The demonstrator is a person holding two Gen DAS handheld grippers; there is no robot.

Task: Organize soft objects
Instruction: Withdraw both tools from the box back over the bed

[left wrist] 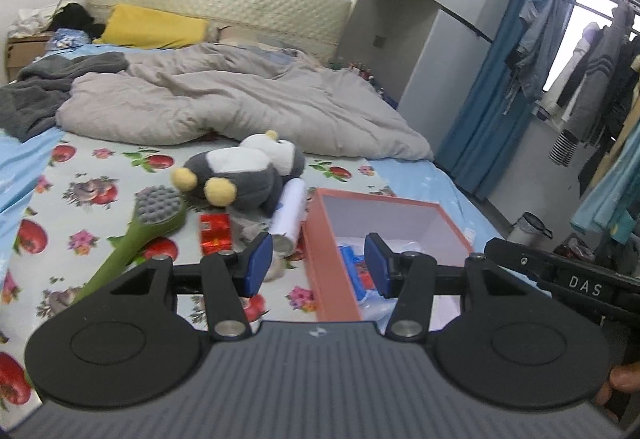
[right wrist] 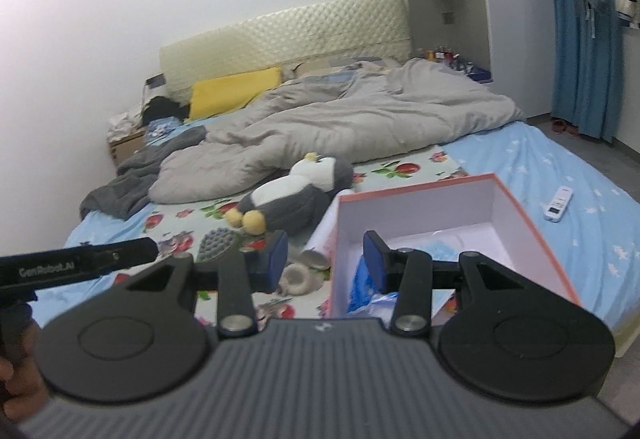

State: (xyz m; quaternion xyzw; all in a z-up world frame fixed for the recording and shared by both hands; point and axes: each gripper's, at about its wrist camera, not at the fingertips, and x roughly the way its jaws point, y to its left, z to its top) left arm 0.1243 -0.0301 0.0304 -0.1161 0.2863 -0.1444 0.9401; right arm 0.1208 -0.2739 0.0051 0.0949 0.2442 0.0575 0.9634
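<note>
A grey and white penguin plush (left wrist: 240,171) (right wrist: 292,203) lies on the flowered sheet, just left of an open pink box (left wrist: 320,279) (right wrist: 420,207). Blue items in clear wrapping (left wrist: 352,267) (right wrist: 360,279) lie inside the box. A small grey fluffy thing (right wrist: 296,279) rests by the box's left wall. My left gripper (left wrist: 318,265) hovers open above the box's near left corner, holding nothing. In its own view, my right gripper (right wrist: 325,261) also stands open and empty over the box's left wall. Each gripper's black body shows at the edge of the other's view.
A green brush with a grey head (left wrist: 156,215), a red packet (left wrist: 216,235) and a white roll (left wrist: 286,215) lie near the plush. A white remote (right wrist: 558,203) sits right of the box. A rumpled grey duvet (left wrist: 240,99) covers the far bed.
</note>
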